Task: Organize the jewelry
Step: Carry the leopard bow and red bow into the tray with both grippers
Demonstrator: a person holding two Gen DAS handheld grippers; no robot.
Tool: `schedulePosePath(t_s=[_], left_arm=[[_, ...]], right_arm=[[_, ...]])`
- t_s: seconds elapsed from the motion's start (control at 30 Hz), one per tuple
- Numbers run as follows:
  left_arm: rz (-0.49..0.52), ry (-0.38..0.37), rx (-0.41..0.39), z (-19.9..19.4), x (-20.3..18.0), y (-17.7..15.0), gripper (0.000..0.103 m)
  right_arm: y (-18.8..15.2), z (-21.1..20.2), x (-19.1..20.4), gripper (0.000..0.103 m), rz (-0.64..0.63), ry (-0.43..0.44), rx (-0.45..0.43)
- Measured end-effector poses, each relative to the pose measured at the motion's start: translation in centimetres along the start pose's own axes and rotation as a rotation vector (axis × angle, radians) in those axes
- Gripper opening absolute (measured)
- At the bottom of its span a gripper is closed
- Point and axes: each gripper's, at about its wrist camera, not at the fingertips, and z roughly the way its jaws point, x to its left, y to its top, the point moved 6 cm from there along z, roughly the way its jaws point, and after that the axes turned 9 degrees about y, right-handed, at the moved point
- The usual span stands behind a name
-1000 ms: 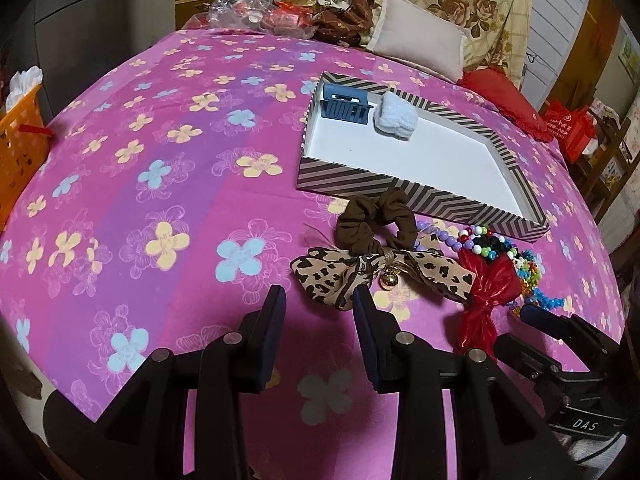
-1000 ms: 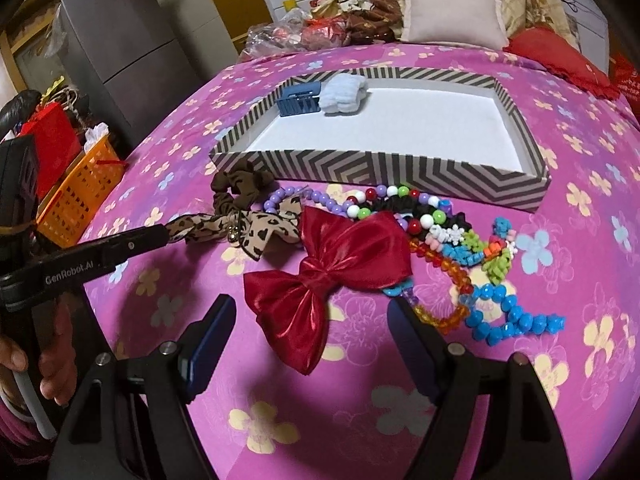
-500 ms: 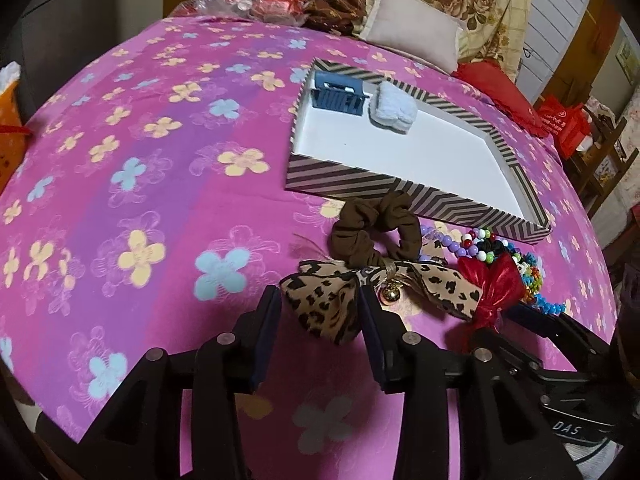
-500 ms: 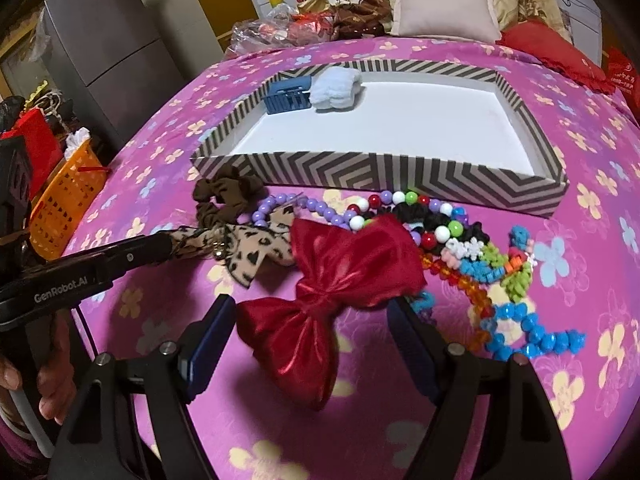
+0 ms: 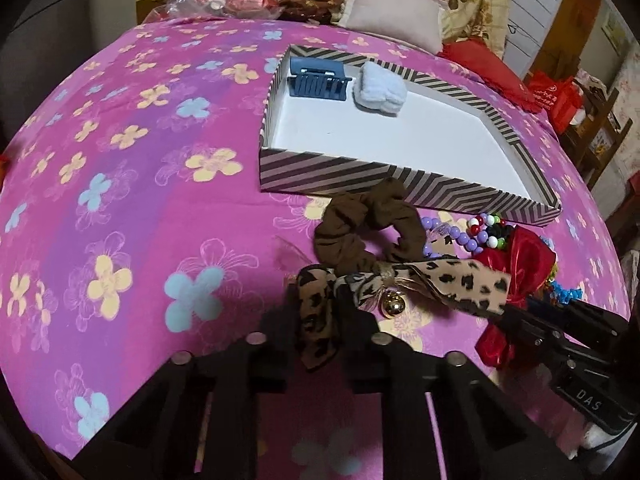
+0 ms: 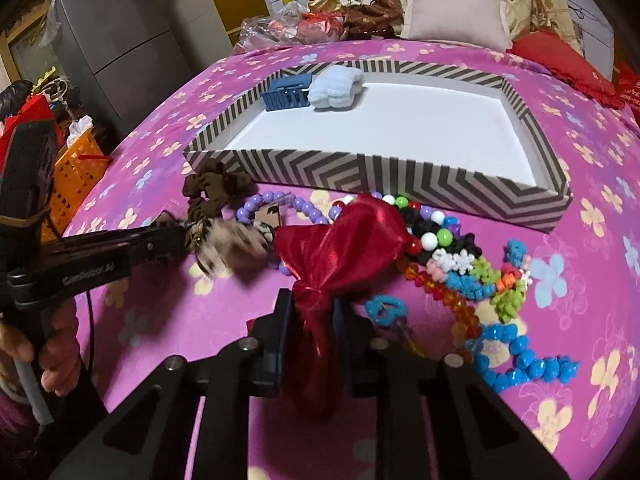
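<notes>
My left gripper (image 5: 316,332) is shut on the left loop of a leopard-print bow (image 5: 460,284), which has a gold bell at its knot. My right gripper (image 6: 314,328) is shut on the lower loop of a red satin bow (image 6: 348,232); the same bow also shows in the left wrist view (image 5: 528,264). A brown scrunchie (image 5: 368,224) lies just behind the leopard bow. Bead bracelets (image 6: 472,276) lie in a heap beside the red bow. The striped tray (image 5: 360,176) holds a blue hair claw (image 5: 318,82) and a light blue scrunchie (image 5: 380,90).
Everything lies on a pink flowered bedspread (image 5: 140,184). Pillows (image 6: 452,12) and plastic bags (image 6: 280,24) are piled at the far end. An orange basket (image 6: 72,168) and a grey fridge (image 6: 116,32) stand left of the bed.
Both grippers moved forward and closed: the left on the leopard bow's loop, the right on the red bow's lower loop. Both bows now look lifted and shifted.
</notes>
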Motion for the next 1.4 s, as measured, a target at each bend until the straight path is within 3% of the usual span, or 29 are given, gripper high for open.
schedulePosePath(t_s=[0.23, 0.47, 0.77, 1.1, 1.4], left_arm=[[0.016, -0.043, -0.063, -3.0, -0.4, 0.4, 0.003], [0.002, -0.091, -0.125, -7.0, -0.3, 2.1, 0.003], [-0.009, -0.086, -0.187, -9.8, -0.1, 4.6, 0.003], [-0.039, -0.037, -0.211, -8.5, -0.1, 9.2, 0.003], [-0.056, -0.011, -0.184, -3.1, -0.8, 13.7, 0.003]], right_arm=[[-0.8, -1.6, 0.8, 0.018, 0.000, 0.066, -0.001], [0.5, -4.4, 1.4, 0.018, 0.015, 0.124, -0.063], [2.4, -6.4, 1.3, 0.018, 0.035, 0.152, -0.123], [6.0, -6.4, -0.4, 0.018, 0.037, 0.120, -0.153], [10.9, -3.7, -3.6, 0.018, 0.065, 0.097, -0.133]])
